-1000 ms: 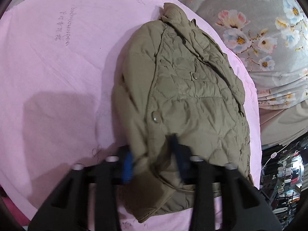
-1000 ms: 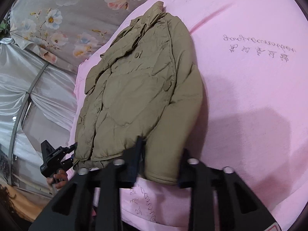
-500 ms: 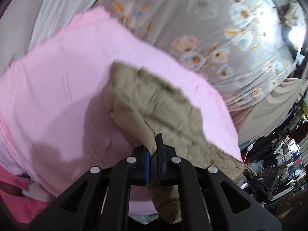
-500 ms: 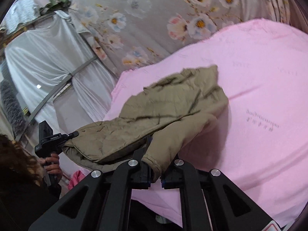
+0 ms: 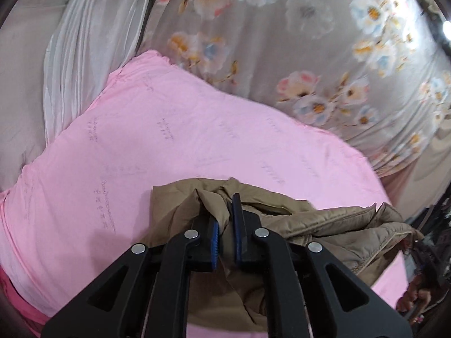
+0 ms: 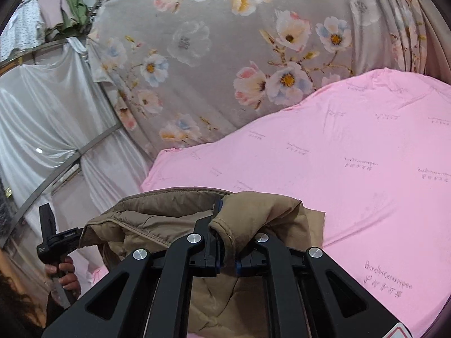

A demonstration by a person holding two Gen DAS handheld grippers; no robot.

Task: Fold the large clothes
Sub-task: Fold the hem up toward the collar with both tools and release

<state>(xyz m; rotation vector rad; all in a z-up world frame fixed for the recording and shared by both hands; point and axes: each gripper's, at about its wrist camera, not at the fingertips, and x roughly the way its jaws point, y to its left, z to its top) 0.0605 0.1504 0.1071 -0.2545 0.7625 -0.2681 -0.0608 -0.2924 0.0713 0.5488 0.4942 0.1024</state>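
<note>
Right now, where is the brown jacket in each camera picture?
Left wrist view: the brown jacket sits at the bottom middle, pinched in the left gripper and trailing right.
Right wrist view: it is at the bottom middle too, pinched in the right gripper and bunched to the left.
Shared landmark: the pink sheet under the flowered curtain.

Right gripper [image 6: 227,242] pinches the olive jacket [image 6: 262,214] — lifted above pink sheet [image 6: 352,169].

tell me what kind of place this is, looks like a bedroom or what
Probably a bedroom or a staged one: a pink sheet spread like a bed, a floral curtain and white drapes behind it.
</note>
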